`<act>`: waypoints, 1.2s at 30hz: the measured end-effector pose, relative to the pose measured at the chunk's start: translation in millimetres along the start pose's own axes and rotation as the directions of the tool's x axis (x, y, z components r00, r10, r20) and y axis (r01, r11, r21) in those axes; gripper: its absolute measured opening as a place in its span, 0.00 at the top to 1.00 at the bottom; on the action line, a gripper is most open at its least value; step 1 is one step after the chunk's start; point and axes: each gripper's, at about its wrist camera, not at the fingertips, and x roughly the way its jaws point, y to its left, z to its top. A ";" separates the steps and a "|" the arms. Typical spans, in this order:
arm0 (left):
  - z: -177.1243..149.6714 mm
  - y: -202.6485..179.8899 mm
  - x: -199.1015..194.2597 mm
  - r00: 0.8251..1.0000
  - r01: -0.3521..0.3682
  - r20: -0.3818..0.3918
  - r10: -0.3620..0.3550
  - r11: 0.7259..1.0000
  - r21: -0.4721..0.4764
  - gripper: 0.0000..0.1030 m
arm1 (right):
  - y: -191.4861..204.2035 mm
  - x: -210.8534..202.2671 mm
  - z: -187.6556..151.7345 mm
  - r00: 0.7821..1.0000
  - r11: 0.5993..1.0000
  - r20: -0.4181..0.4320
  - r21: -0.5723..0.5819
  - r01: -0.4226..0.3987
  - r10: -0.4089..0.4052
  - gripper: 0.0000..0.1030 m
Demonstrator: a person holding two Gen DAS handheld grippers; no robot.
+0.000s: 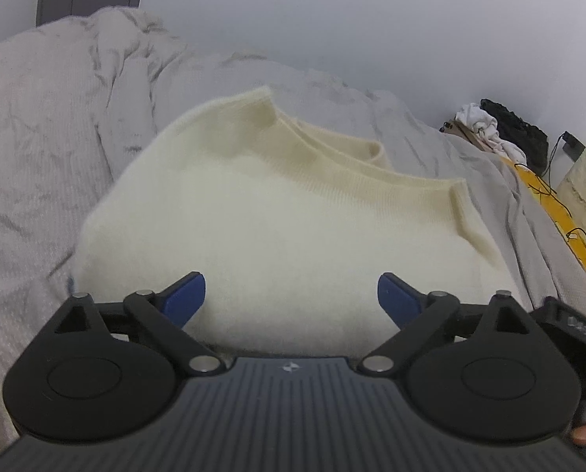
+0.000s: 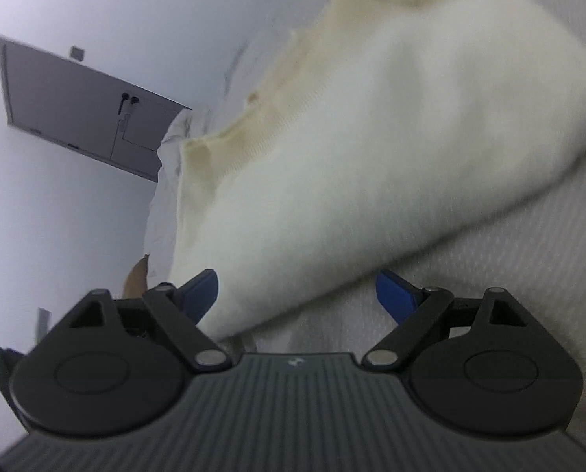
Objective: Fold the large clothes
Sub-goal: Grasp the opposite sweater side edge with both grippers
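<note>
A cream fuzzy sweater (image 1: 277, 212) lies folded on a bed with pale grey bedding (image 1: 45, 165); its ribbed hem or neck edges show at the far side. My left gripper (image 1: 291, 299) is open, its blue fingertips (image 1: 186, 297) spread just over the sweater's near edge, holding nothing. In the right wrist view the sweater (image 2: 371, 149) fills the upper middle, seen tilted. My right gripper (image 2: 296, 295) is open, its left fingertip (image 2: 200, 291) at the sweater's near edge and the right one over the white bedding (image 2: 489, 251).
A rumpled duvet (image 1: 108, 59) rises at the back left. At the right, a pile of black and white clothes (image 1: 505, 133), a yellow strip and cables (image 1: 560, 216) lie by the wall. A grey wall panel (image 2: 80, 106) shows in the right wrist view.
</note>
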 end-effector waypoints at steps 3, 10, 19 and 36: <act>0.9 3.6 8.5 0.999 0.024 -0.041 -0.025 0.999 -0.031 0.06 | -12.9 9.3 1.7 1.000 0.998 0.010 0.061 0.015 -0.015 0.14; -0.1 3.3 18.4 0.995 0.064 -0.076 -0.069 0.995 -0.072 0.04 | -42.0 25.8 15.4 0.996 0.969 0.079 0.242 -0.047 0.029 0.11; -2.7 3.8 18.0 0.990 0.104 -0.083 -0.115 0.986 -0.127 0.02 | -35.7 9.8 23.0 0.971 0.949 0.163 0.237 -0.209 0.173 0.11; -33.2 84.7 65.3 0.948 0.182 -0.058 -0.312 0.683 -0.708 0.08 | -40.1 3.0 27.8 0.948 0.933 0.221 0.228 -0.279 0.230 0.11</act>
